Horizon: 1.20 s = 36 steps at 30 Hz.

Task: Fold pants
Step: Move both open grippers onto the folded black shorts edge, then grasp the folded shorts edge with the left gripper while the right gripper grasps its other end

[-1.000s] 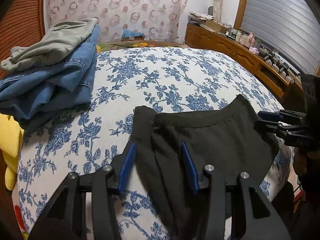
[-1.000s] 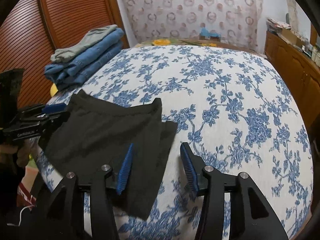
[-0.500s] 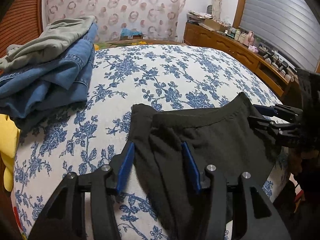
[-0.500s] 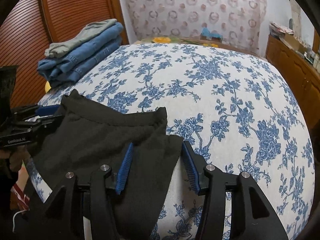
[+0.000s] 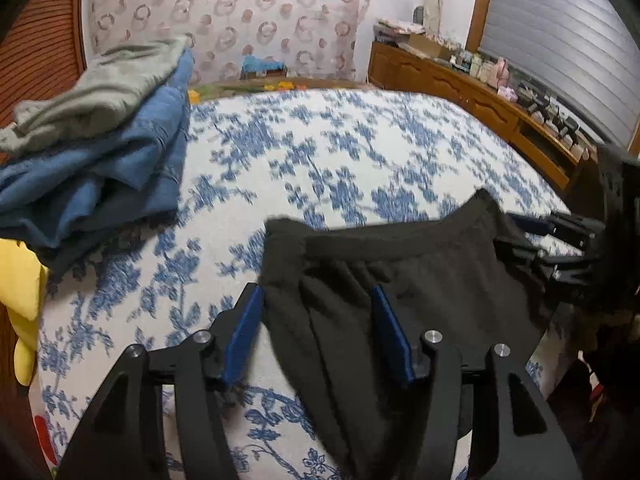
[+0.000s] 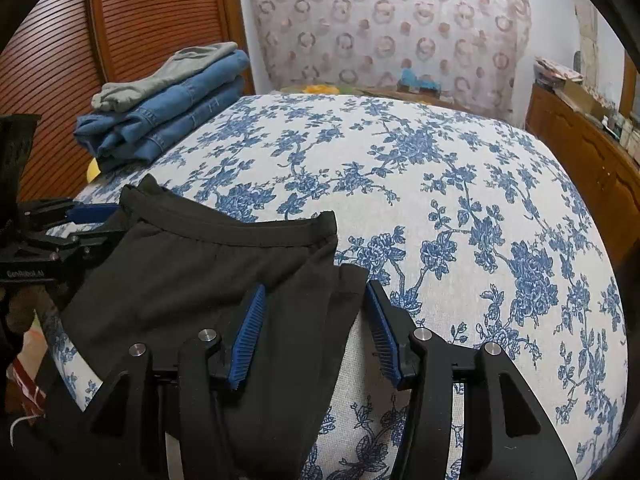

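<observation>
Black pants lie flat near the bed's front edge, with the waistband on the far side and a folded layer underneath at each side. My left gripper straddles their left edge. Its jaws are opening, the blue pads stand clear of the cloth, and a strip of pants lies between them. My right gripper straddles the right edge the same way, open, with cloth between its pads. Each gripper shows at the side of the other's view: the right gripper and the left gripper.
The bed has a white sheet with blue flowers. At its far left stands a pile of folded jeans topped by a grey-green garment. Something yellow lies beside the bed. A wooden dresser runs along the right.
The left gripper's jaws have spread a little wider over the pants' left edge. The right gripper has crept forward along the right edge. The pants lie as before.
</observation>
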Tool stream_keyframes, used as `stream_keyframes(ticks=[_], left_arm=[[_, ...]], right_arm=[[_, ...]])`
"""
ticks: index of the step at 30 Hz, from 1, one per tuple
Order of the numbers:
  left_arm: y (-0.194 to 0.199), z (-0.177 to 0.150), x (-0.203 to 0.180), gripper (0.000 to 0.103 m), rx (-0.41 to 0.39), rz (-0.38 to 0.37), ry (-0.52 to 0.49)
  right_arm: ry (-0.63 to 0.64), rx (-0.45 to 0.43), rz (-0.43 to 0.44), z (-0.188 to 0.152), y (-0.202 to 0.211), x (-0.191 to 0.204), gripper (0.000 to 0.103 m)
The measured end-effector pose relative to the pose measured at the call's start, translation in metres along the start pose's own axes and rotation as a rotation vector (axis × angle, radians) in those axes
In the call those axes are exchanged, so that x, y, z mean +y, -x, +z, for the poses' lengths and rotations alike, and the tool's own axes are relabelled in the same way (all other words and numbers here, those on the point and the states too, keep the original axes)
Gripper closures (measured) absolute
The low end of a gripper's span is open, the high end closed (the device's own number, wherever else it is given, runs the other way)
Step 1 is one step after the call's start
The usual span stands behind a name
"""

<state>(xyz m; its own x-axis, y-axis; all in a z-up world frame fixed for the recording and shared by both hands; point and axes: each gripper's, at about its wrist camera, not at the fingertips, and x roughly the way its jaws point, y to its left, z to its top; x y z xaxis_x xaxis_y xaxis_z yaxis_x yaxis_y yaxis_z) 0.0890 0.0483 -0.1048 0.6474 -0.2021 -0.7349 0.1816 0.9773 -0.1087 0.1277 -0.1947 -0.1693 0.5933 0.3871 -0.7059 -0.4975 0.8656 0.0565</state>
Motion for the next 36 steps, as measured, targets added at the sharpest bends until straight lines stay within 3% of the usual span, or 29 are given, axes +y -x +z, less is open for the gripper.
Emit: stream_keyframes(ticks=[4,15,23,24,26,29,36], left_arm=[[0.005,0.008,0.008,0.046,-0.031,-0.008,0.026],[-0.025,0.012,0.012,0.046,0.055,-0.007,0.027],[-0.024,0.011,0.015,0.046,0.044,-0.023,0.038],[-0.024,0.011,0.015,0.048,0.040,-0.031,0.039],[-0.023,0.011,0.015,0.064,0.034,-0.074,0.045],[-0.019,0.009,0.014,0.080,0.015,-0.097,0.048],[0.001,0.010,0.012,0.085,-0.049,-0.123,0.072]], right_arm=[[0.002,-0.004,0.001,-0.001,0.000,-0.001,0.051],[0.002,-0.004,0.000,0.000,0.000,0.000,0.051],[0.003,-0.004,0.000,0.000,0.000,0.000,0.051],[0.002,-0.004,0.000,-0.001,0.000,0.000,0.051],[0.003,-0.004,0.000,-0.001,0.000,0.000,0.051],[0.003,-0.004,0.000,-0.001,0.000,0.000,0.051],[0.003,-0.004,0.001,0.000,-0.001,-0.001,0.051]])
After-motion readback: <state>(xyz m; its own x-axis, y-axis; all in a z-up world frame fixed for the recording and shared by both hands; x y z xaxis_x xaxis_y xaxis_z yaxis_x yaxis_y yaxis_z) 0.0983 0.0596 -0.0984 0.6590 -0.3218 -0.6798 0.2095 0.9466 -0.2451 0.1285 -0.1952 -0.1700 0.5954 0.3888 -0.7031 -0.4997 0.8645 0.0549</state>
